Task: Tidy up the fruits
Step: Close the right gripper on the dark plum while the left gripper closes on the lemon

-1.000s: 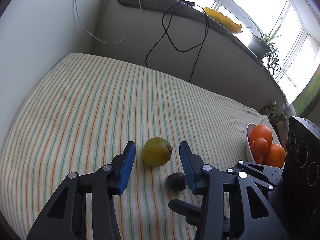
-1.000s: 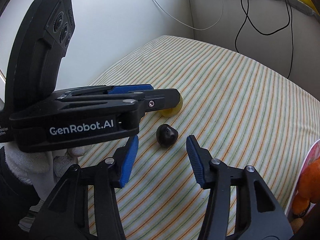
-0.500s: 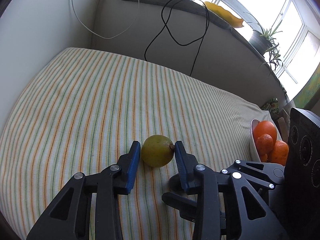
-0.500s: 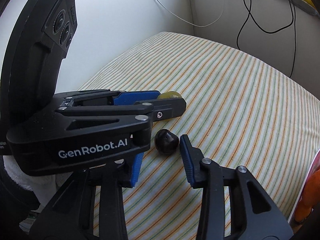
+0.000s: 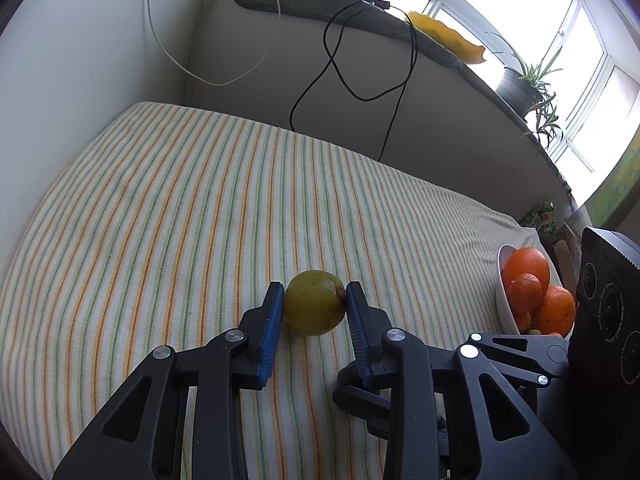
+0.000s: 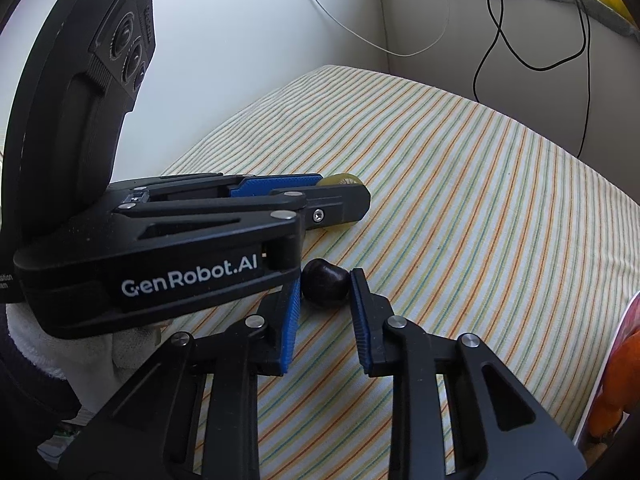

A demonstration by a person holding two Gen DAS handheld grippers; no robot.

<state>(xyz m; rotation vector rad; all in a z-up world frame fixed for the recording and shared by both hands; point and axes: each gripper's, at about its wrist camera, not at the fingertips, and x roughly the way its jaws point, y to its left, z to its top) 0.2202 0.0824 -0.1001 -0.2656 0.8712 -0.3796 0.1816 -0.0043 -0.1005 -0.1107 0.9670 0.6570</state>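
A yellow-green round fruit [image 5: 315,302] lies on the striped cloth. My left gripper [image 5: 315,300] is shut on it, both blue pads touching its sides. In the right wrist view only a sliver of this fruit [image 6: 340,179] shows past the left gripper's body. A small dark fruit [image 6: 325,282] lies on the cloth between the pads of my right gripper [image 6: 326,286]; the right pad touches it, the left pad is very close. A white bowl [image 5: 505,300] with oranges [image 5: 526,266] stands at the right.
The striped cloth [image 5: 180,208] covers the surface up to a grey wall with hanging black and white cables [image 5: 352,80]. A plant pot [image 5: 520,88] and a yellow object [image 5: 444,36] sit on the ledge above. The bowl's edge [image 6: 612,360] shows at the right.
My left gripper has closed from open onto the yellow-green fruit. My right gripper has moved forward around the dark fruit and narrowed its jaws.
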